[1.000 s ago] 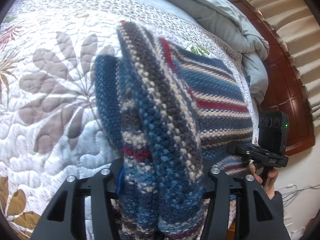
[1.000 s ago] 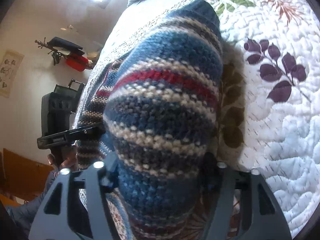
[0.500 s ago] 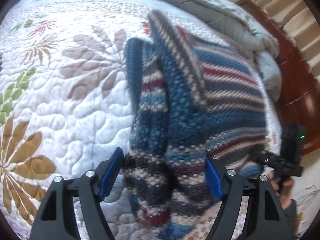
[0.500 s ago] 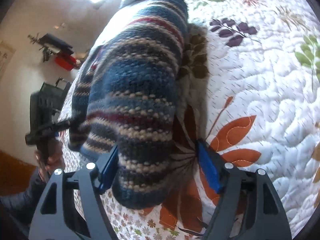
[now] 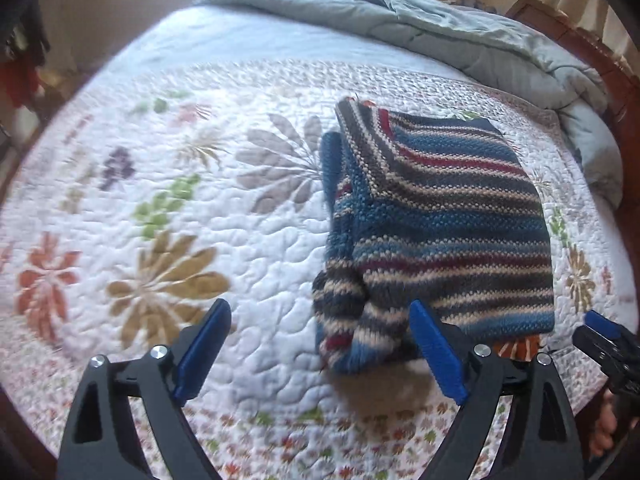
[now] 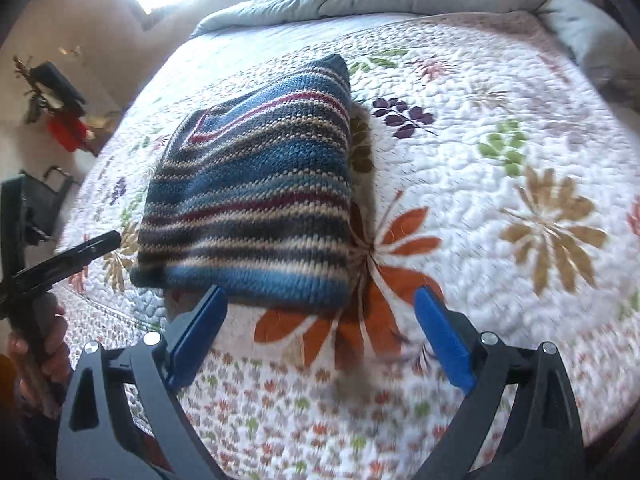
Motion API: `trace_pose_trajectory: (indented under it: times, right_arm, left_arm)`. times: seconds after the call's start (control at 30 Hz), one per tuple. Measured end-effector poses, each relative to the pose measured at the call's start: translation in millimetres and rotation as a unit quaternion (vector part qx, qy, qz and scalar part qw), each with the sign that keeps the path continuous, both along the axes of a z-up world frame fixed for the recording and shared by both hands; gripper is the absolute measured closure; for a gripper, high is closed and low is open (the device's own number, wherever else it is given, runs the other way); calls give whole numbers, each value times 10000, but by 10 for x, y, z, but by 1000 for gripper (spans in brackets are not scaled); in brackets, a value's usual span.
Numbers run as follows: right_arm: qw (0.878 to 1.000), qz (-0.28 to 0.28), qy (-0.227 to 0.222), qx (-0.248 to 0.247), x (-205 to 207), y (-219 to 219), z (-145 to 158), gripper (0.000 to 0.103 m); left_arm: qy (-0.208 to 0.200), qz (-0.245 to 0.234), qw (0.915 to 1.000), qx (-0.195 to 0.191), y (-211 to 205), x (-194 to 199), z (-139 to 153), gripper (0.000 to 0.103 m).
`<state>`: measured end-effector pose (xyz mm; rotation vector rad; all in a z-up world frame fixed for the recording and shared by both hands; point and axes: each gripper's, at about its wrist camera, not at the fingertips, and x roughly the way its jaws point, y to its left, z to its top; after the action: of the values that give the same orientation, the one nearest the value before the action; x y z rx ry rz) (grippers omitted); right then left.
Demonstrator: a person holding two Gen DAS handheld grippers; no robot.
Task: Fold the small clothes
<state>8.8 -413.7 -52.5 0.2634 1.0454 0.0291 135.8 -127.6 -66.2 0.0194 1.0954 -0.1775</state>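
Sweater (image 5: 440, 224) folded on floral quilt (image 5: 168, 208), rumpled duvet (image 5: 440, 28) behind.

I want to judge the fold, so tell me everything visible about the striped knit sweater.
The striped knit sweater is chunky wool-like knit in blue, grey, cream and dark red bands. It lies folded into a rough rectangle on the floral quilt, with a sleeve bunched along one side. Both grippers, left and right, are open, not gripping it.
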Motion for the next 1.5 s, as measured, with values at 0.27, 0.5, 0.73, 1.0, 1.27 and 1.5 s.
trace_pose_trajectory:
  times: [0.27, 0.5, 0.73, 1.0, 1.27, 1.5]
  right_arm:
    - [9998, -8, 34, -181, -225, 344, 100, 9]
    - [9998, -26, 3, -188, -286, 375, 136, 9]
    - [9996, -7, 12, -275, -256, 440, 140, 9]
    - [9993, 44, -20, -369, -191, 519, 170, 9]
    - [9993, 62, 14, -357, -158, 536, 144, 9]
    - [9994, 42, 29, -351, -138, 535, 127, 9]
  left_arm:
    - [-323, -49, 9990, 312, -218, -320, 253, 12]
    - [-482, -120, 9982, 327, -272, -452, 373, 11]
    - [-479, -108, 9981, 360, -267, -484, 371, 11]
    - [-476, -151, 9977, 449, -279, -509, 346, 11]
    - [-429, -165, 9979, 456, -262, -500, 308, 11]
    - [-386, -187, 9982, 422, -274, -488, 286, 9]
